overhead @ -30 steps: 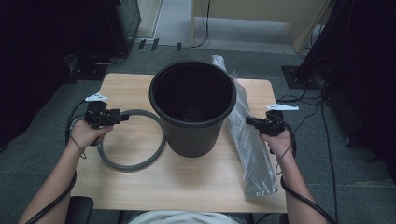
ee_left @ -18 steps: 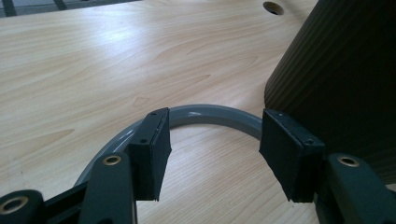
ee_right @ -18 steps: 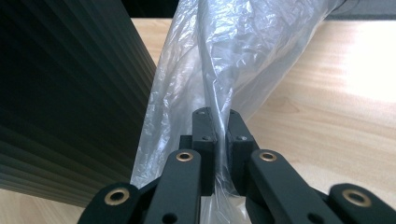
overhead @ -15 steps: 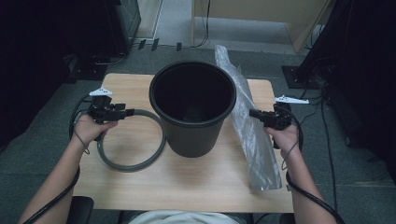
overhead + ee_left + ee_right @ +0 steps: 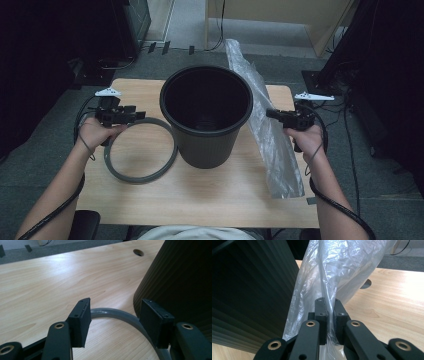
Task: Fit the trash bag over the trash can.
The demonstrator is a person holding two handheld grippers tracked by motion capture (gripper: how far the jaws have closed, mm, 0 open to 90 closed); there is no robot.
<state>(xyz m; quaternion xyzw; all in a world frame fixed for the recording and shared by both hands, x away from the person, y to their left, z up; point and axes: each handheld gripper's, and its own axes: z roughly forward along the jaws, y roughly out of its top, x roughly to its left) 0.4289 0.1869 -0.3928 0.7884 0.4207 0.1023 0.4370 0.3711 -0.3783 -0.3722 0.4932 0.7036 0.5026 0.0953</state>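
Observation:
A black bin [image 5: 206, 115] stands upright mid-table, and its ribbed wall [image 5: 180, 277] rises at the right of the left gripper view. A grey ring [image 5: 140, 150] lies flat left of it. My left gripper [image 5: 136, 114] hovers open over the ring's far arc [image 5: 117, 315], jaws apart with nothing between them. A clear plastic bag [image 5: 265, 125] stretches along the bin's right side, its far end lifted off the table. My right gripper [image 5: 272, 114] is shut on the bag [image 5: 329, 285], with film pinched between its pads [image 5: 321, 312].
The wooden table [image 5: 210, 195] has a cable hole [image 5: 138, 252] near its far edge. Dark equipment and cables stand on the grey floor around it. A person's forearms come in from the bottom.
My right gripper has lifted and pulled the bag, so its far end now rises above the table. My left gripper moved slightly right over the ring.

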